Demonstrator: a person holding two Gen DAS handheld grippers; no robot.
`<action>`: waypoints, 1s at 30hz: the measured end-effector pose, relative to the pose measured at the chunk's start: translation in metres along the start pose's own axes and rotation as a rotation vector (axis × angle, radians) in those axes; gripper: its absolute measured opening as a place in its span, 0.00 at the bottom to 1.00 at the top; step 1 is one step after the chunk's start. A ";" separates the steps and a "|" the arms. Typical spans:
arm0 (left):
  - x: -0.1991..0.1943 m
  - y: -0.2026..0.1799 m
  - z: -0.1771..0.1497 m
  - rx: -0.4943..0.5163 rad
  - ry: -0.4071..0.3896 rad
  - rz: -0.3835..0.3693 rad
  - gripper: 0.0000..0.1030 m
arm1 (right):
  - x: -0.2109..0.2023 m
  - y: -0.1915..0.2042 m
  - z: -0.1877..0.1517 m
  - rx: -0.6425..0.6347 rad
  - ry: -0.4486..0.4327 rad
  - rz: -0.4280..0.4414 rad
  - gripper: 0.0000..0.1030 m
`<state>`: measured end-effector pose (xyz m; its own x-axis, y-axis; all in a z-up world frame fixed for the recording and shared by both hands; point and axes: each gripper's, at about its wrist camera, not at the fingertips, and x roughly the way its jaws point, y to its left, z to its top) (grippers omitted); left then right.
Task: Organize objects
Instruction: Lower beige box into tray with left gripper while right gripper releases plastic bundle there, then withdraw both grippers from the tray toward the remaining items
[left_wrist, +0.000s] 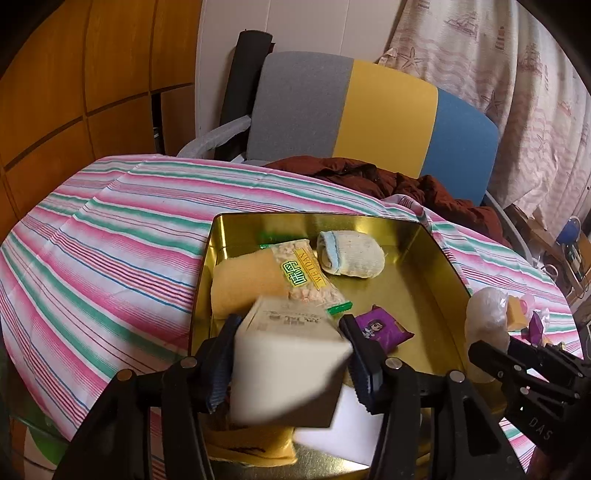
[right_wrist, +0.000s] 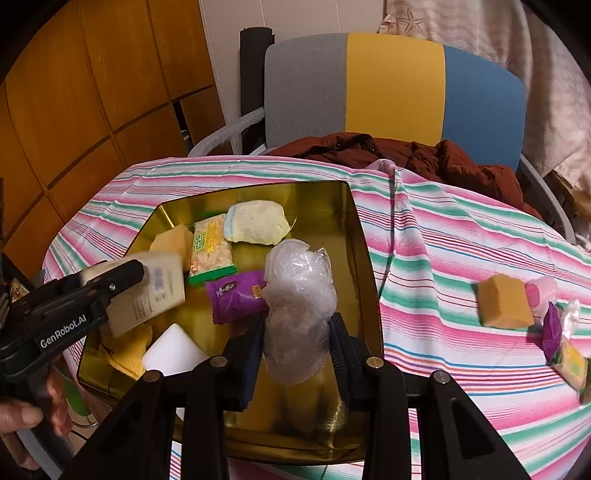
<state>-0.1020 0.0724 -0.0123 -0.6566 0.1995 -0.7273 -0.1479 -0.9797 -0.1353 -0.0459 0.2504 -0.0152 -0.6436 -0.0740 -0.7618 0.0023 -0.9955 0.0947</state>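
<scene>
Left gripper (left_wrist: 290, 332) clamps cream box (left_wrist: 284, 365); print blurred.

gold tray (right_wrist: 364, 258), purple packet (right_wrist: 236, 299), pink-green striped tablecloth (right_wrist: 443, 236)

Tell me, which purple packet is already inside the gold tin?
The purple packet lying flat on the tin floor, beside the plastic bag the right gripper holds. The other purple packet sits out on the striped cloth.

The left black two-finger gripper (left_wrist: 290, 328) clamps a pale carton between its jaws, its handle gripped by a bare hand (right_wrist: 33, 421), while the right black two-finger gripper (right_wrist: 297, 325) pinches crumpled clear plastic.
</scene>
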 end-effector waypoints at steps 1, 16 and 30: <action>-0.001 0.001 0.000 -0.006 -0.002 -0.002 0.56 | 0.000 0.000 0.000 0.001 -0.001 0.000 0.35; -0.021 0.017 -0.024 -0.045 0.012 -0.023 0.64 | -0.017 0.004 -0.012 0.010 -0.088 -0.007 0.89; -0.042 0.017 -0.040 -0.049 -0.029 -0.037 0.62 | -0.039 0.006 -0.028 0.029 -0.161 -0.016 1.00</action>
<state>-0.0473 0.0467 -0.0107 -0.6727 0.2357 -0.7014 -0.1367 -0.9712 -0.1952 0.0006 0.2455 -0.0034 -0.7577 -0.0456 -0.6510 -0.0296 -0.9941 0.1040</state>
